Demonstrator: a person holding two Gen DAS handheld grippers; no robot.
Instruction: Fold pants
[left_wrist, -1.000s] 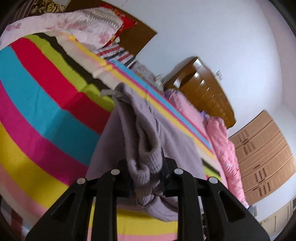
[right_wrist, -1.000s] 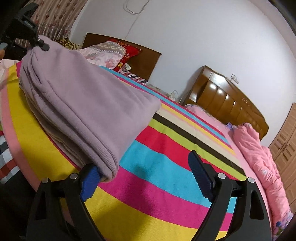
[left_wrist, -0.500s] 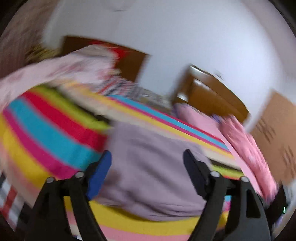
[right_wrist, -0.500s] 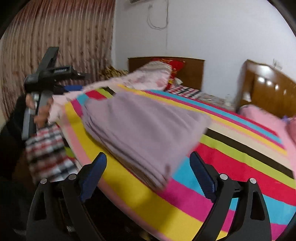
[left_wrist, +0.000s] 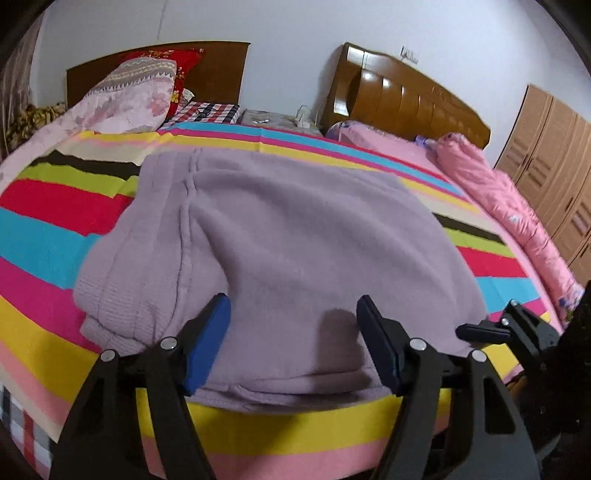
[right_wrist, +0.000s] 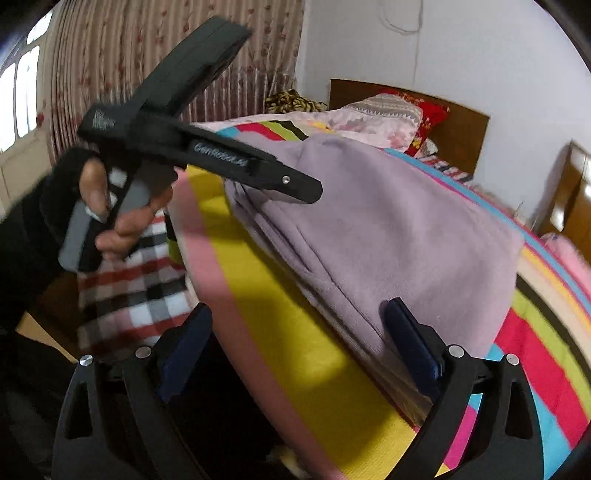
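Pants (left_wrist: 288, 236) folded, between open left claw (left_wrist: 293, 343) fingers

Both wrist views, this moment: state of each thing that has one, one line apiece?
pants: folded into a stack, flat on the striped bedspread, held by neither gripper.
left gripper: open, empty, over the pants' near edge.
right gripper: open, empty, at the bed edge.
wardrobe: doors closed.

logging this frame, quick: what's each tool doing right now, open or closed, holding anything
Left tool: open, holding nothing, over the folded purple pants.
Right tool: open, holding nothing, at the bed's edge beside the pants.
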